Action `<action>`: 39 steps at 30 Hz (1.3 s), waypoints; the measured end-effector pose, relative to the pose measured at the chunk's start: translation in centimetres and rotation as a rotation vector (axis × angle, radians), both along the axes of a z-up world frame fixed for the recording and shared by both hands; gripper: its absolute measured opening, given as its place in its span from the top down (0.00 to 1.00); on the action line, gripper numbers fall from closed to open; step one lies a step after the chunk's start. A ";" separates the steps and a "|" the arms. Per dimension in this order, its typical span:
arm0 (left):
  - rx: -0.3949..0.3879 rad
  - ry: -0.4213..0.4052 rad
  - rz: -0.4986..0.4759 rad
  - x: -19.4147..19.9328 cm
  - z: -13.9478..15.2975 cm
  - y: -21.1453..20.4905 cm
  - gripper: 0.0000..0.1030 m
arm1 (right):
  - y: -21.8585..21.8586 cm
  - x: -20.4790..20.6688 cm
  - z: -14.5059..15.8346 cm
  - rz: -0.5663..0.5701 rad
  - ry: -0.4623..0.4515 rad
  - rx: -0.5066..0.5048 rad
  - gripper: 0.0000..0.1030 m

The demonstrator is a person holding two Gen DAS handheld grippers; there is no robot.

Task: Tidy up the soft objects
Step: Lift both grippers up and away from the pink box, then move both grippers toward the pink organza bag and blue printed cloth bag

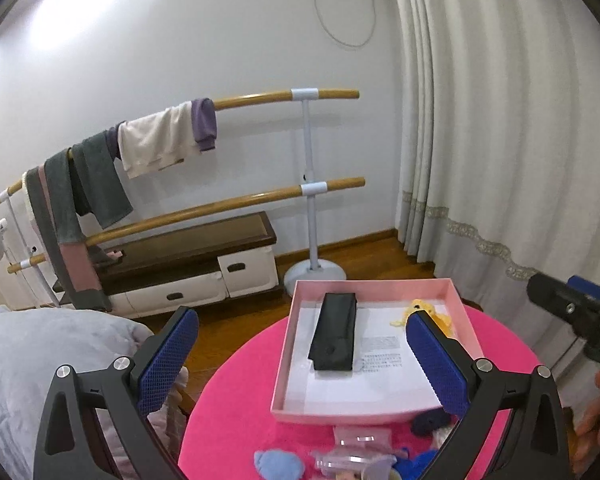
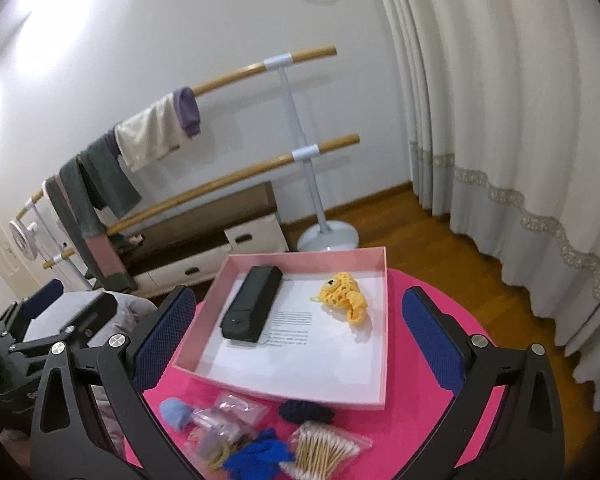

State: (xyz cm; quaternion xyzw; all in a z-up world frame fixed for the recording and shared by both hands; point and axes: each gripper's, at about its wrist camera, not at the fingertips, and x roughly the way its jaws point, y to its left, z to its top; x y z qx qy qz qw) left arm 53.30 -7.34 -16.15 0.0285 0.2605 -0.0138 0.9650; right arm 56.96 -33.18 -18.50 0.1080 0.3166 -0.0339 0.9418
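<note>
A shallow pink box point(image 2: 382, 320) point(image 1: 288, 344) sits on a round pink table point(image 2: 420, 360) point(image 1: 228, 400). Inside lie a black pouch point(image 2: 252, 306) point(image 1: 334, 336) and a yellow crocheted fish point(image 2: 346, 294) point(image 1: 424, 308). In front of the box lie a light blue soft piece point(image 2: 176, 412) point(image 1: 278, 464), a navy knitted piece point(image 2: 306, 410) point(image 1: 428, 424), a bright blue soft piece point(image 2: 260, 454), clear packets point(image 2: 228, 416) and a bag of cotton swabs point(image 2: 324, 450). My right gripper point(image 2: 296, 328) hangs open above the box, nothing between its fingers. My left gripper point(image 1: 300, 356) is open too, empty, over the box's near left part.
A double wooden bar rack point(image 1: 260, 98) draped with clothes point(image 1: 160, 140) stands by the white wall, a low dark-topped cabinet point(image 1: 188, 248) behind it. White curtains point(image 1: 480, 140) hang at right. A grey blanket point(image 1: 28, 360) lies at left. A hand point(image 1: 596, 412) holds the right gripper at the left view's edge.
</note>
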 end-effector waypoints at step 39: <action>-0.051 -0.036 0.060 -31.1 0.8 3.9 0.00 | 6.1 -21.1 0.7 -0.032 -0.133 -0.091 0.00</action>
